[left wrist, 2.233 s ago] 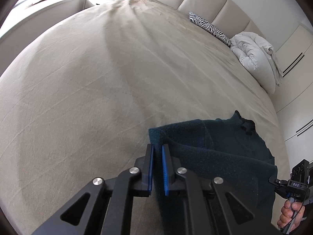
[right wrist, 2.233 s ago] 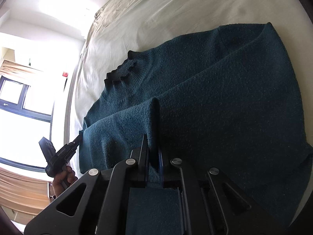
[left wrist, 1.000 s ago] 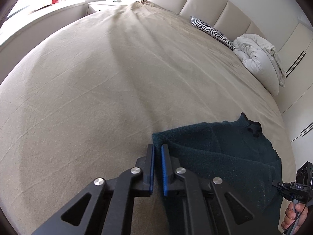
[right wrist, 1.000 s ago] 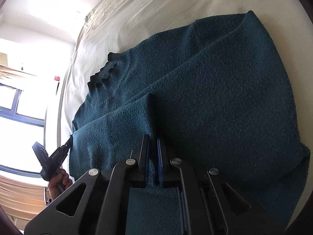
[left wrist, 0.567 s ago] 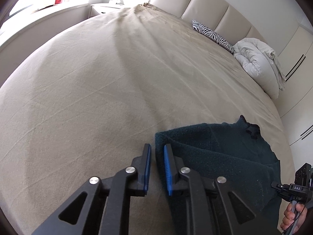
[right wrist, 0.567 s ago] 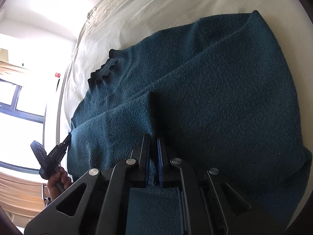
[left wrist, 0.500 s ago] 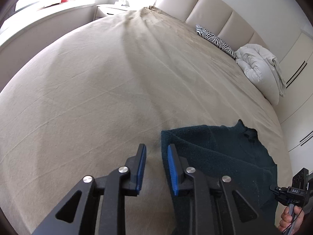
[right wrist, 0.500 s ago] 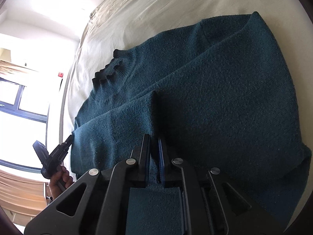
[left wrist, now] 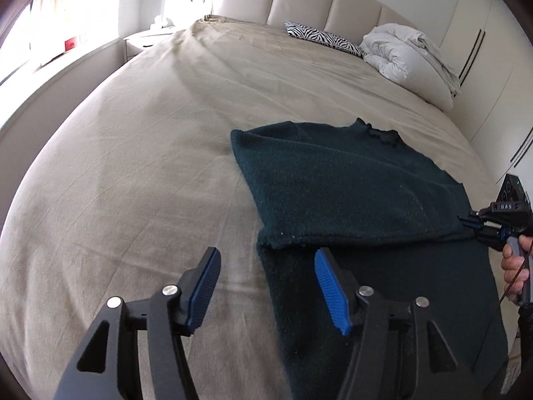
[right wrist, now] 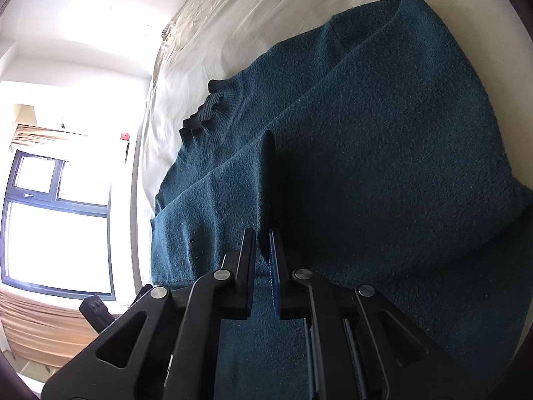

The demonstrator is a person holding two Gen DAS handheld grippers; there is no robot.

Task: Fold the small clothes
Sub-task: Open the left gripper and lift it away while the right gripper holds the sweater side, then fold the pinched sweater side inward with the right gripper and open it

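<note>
A dark teal sweater [left wrist: 349, 183] lies on the beige bed [left wrist: 133, 166], with its far half folded over the near half. My left gripper [left wrist: 266, 266] hovers above the sweater's near left edge. Its jaws are opening, and its blue pads [left wrist: 203, 283] touch nothing. My right gripper [right wrist: 263, 243] is shut on a raised ridge of the sweater [right wrist: 383, 133]. The left wrist view shows that right gripper [left wrist: 479, 225] at the sweater's right edge, held by a hand [left wrist: 514, 266]. The ribbed collar [right wrist: 206, 113] points toward the headboard.
A zebra-print pillow [left wrist: 319, 35] and a bundled white duvet [left wrist: 406, 56] lie at the head of the bed. A nightstand [left wrist: 146, 38] stands at the far left, with wardrobe doors [left wrist: 476, 50] on the right. A bright window [right wrist: 56, 220] is beyond the bed.
My left gripper let go of the sweater's corner, opened wide and drew back from the fold, which now lies flat. The right gripper stayed shut on its ridge of fabric.
</note>
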